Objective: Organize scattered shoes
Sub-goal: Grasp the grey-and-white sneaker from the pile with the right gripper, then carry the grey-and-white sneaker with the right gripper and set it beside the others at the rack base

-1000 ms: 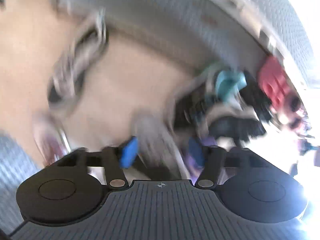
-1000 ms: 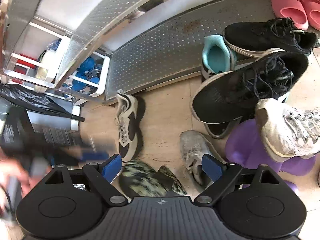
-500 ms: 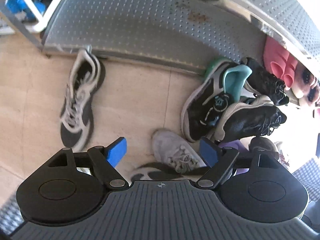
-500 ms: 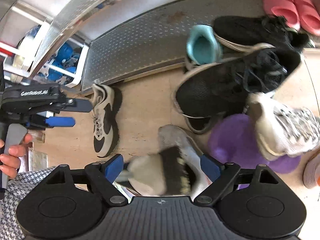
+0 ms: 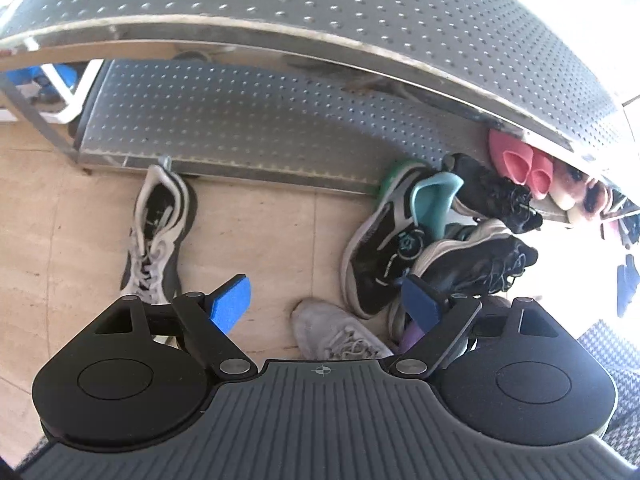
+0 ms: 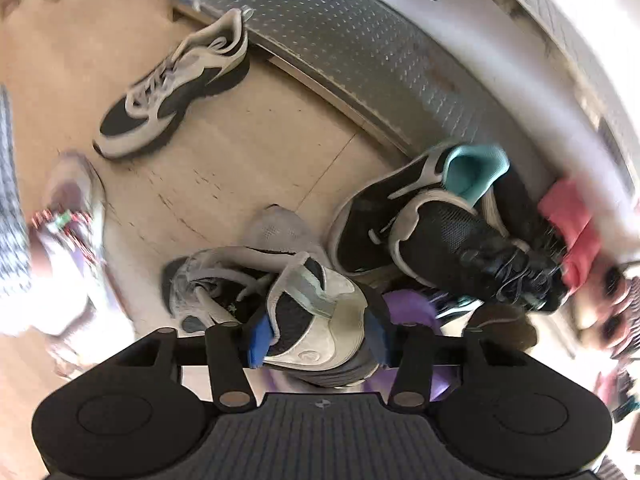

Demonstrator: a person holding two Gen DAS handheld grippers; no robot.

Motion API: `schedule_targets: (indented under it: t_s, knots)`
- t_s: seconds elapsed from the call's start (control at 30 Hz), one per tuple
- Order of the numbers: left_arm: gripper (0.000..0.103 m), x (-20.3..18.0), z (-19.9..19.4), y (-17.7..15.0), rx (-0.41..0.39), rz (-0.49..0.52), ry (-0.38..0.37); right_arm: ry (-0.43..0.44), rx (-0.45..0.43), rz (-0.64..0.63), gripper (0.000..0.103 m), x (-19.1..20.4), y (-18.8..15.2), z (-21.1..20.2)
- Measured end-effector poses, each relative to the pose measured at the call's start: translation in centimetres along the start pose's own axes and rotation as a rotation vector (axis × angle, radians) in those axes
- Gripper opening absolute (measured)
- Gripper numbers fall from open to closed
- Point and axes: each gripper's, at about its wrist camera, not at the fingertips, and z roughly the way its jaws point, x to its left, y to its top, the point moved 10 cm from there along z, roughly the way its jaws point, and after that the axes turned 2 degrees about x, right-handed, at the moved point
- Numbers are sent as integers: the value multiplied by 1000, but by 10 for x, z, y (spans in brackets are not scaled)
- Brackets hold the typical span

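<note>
My right gripper [image 6: 316, 336] is shut on the heel of a grey, white and black sneaker [image 6: 316, 320], over a light grey sneaker [image 6: 276, 232] on the floor. Its look-alike grey and black sneaker [image 6: 172, 88] lies by the low shelf's left end; it also shows in the left wrist view [image 5: 158, 232]. My left gripper [image 5: 324, 304] is open and empty above the floor, the light grey sneaker [image 5: 336, 332] between its fingers. A heap of black sneakers [image 5: 400, 248], one teal-lined [image 6: 472, 172], lies at the right.
A perforated metal shoe rack [image 5: 240, 120] stands ahead, its upper shelf [image 5: 360, 8] overhead. Pink slippers [image 5: 520, 164] sit on the low shelf at the right. A purple shoe [image 6: 408, 308] lies under the heap. A white crate with blue items [image 5: 56, 92] is far left.
My right gripper has shut on the grey, white and black sneaker and swung towards the heap. My left gripper has steadied and moved nearer the rack, still open.
</note>
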Motion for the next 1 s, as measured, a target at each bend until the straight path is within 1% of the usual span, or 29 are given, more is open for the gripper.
schedule_targets:
  t_s: [0.07, 0.13, 0.2, 0.23, 0.33, 0.4, 0.43, 0.5, 0.6, 0.63, 0.67, 0.7, 0.73, 0.77, 0.8, 0.87, 0.9, 0.93, 0.97, 1.0]
  knots:
    - [87, 4, -1, 2, -4, -8, 4, -48, 2, -45, 49, 3, 3, 12]
    - [87, 11, -5, 4, -15, -21, 6, -69, -7, -78, 45, 2, 10, 19]
    - [87, 19, -13, 7, -39, -44, 2, -43, -22, -79, 42, -1, 16, 16]
    - [87, 26, -20, 10, -63, -66, -1, -25, -71, -100, 41, -5, 25, 4]
    - [87, 45, -34, 17, -117, -120, 4, 1, -154, -123, 40, -7, 40, -15]
    - [87, 58, -42, 21, -143, -158, 10, 50, -231, -147, 40, -8, 66, -28]
    - [87, 67, -45, 23, -155, -183, 14, 66, -251, -163, 40, -7, 76, -29]
    - [87, 77, -46, 24, -157, -213, 19, 89, -287, -200, 39, -4, 95, -29]
    - [87, 91, -45, 24, -151, -253, 18, 108, -388, -330, 40, 6, 136, -22]
    - [87, 95, -45, 25, -148, -261, 17, 130, -410, -360, 51, 9, 152, -15]
    - [87, 98, -45, 26, -146, -267, 17, 160, -410, -350, 69, 7, 171, -5]
    - [87, 100, -45, 26, -145, -270, 20, 167, -400, -325, 72, 5, 179, 0]
    - [87, 102, -46, 27, -145, -272, 24, 171, -382, -245, 72, -5, 194, 7]
    - [87, 103, -46, 27, -145, -271, 26, 187, -366, -185, 72, -13, 202, 10]
    - [87, 104, -47, 27, -146, -267, 26, 221, -334, -101, 72, -22, 206, 15]
    - [87, 103, -47, 28, -146, -257, 25, 264, -283, 17, 71, -34, 203, 25]
    - [87, 102, -47, 28, -146, -249, 26, 283, -263, 60, 69, -38, 199, 28]
    - [87, 101, -45, 29, -141, -233, 30, 330, -218, 154, 63, -44, 193, 38]
    - [87, 100, -43, 29, -133, -217, 37, 398, -152, 296, 51, -52, 183, 53]
    - [87, 99, -40, 29, -124, -204, 45, 426, -121, 367, 45, -56, 177, 61]
